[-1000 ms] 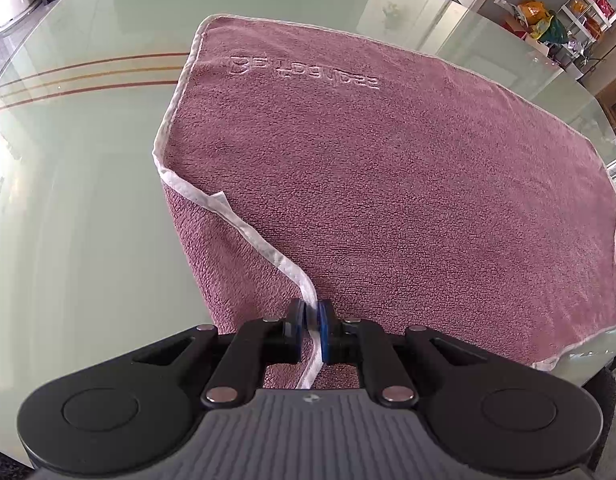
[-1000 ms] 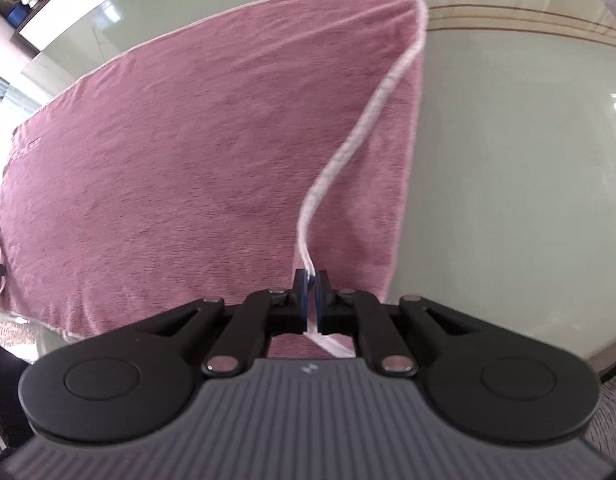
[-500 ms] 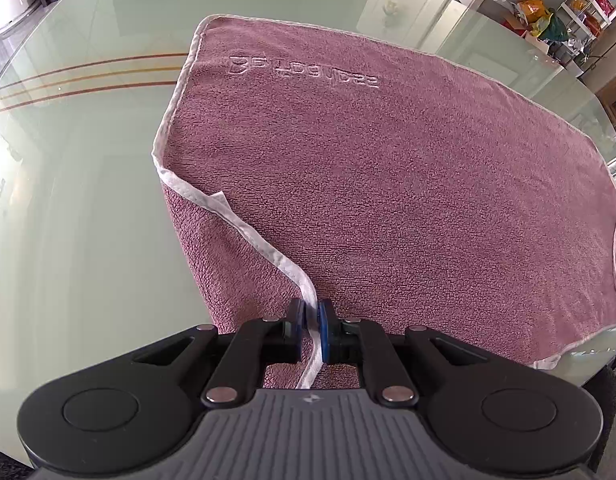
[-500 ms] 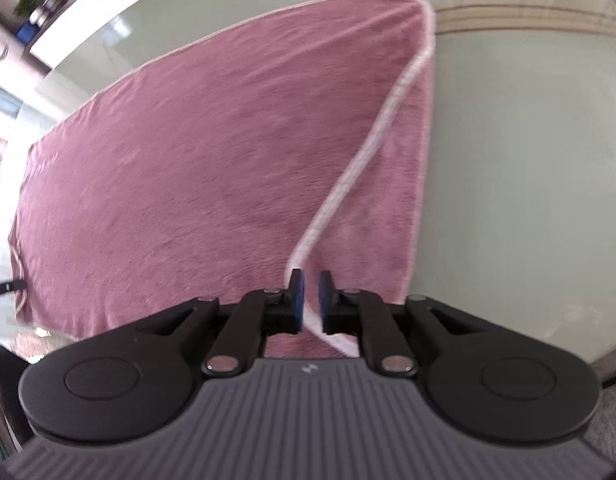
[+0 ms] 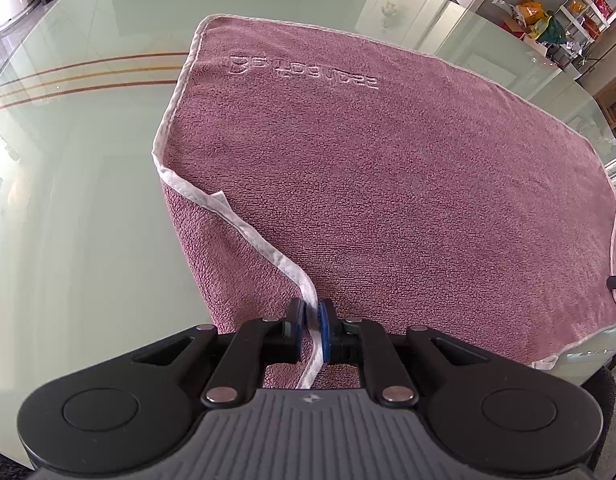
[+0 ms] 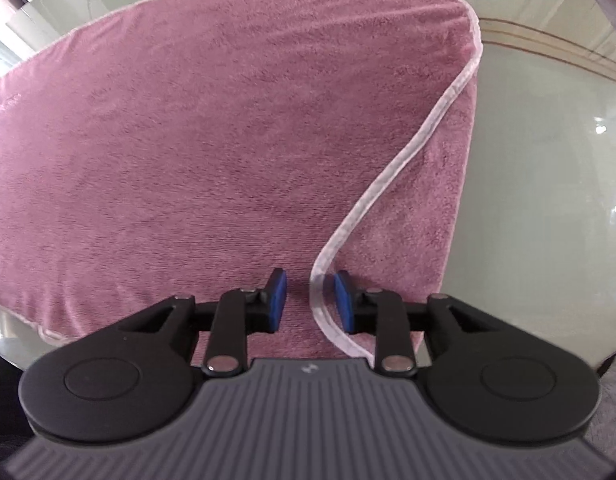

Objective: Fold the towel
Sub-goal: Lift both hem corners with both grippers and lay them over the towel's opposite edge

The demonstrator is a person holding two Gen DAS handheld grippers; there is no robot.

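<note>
Home dining area, round glass table [image 5: 88, 220], cluttered white shelving [image 5: 580, 4] beyond, pale doors behind

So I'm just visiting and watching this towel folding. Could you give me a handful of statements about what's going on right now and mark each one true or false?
1. The left gripper is pinching the towel's white hem. True.
2. The right gripper is clamped tight on the towel. False: its jaws have just been opening, and the hem lies loose between the blue pads.
3. The towel is blue. False: it is dusty pink with a pale border.
4. The towel lies on a glossy pale green table. True.
5. Raised lettering shows on the towel near its far edge. True.
6. The towel is rolled into a tube. False: it lies spread out flat.
</note>
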